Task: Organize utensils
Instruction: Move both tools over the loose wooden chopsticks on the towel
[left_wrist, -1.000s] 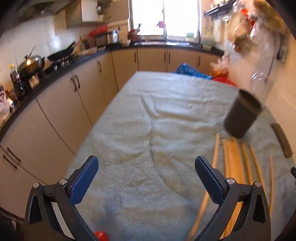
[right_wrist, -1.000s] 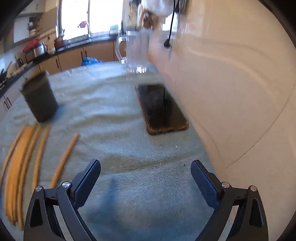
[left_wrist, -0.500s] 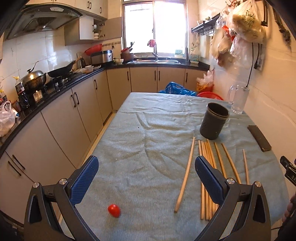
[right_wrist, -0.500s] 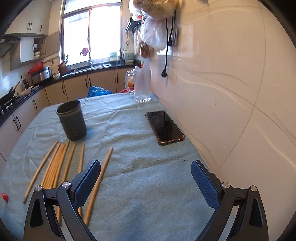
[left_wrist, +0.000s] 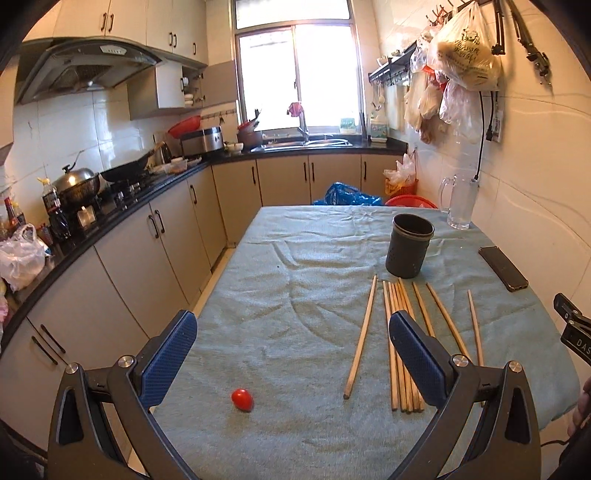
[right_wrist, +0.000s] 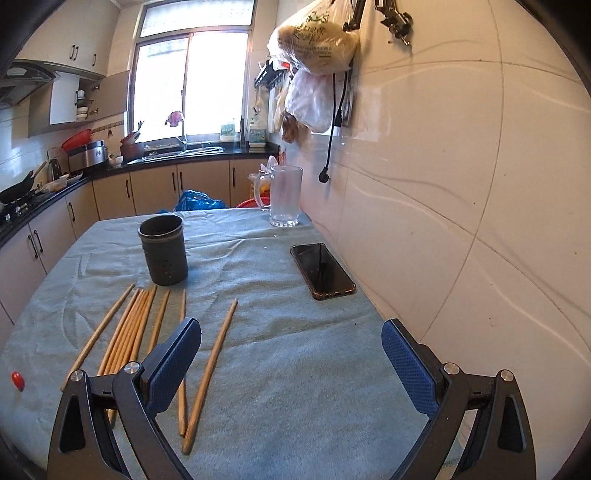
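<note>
Wooden chopsticks (right_wrist: 140, 325) lie loose on the towel-covered table (left_wrist: 295, 295), just short of the dark holder cup (right_wrist: 163, 254), which stands upright. Both the left gripper (left_wrist: 291, 350) and the right gripper (right_wrist: 291, 354) hang spread wide and empty above the near edge. Select the isolated right-hand stick (right_wrist: 210, 373) first; grasp near mid-length, then tilt vertical before insertion.

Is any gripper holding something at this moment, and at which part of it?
Nothing is held. The left gripper and right gripper are both open and empty; the chopsticks all lie on the table.
</note>
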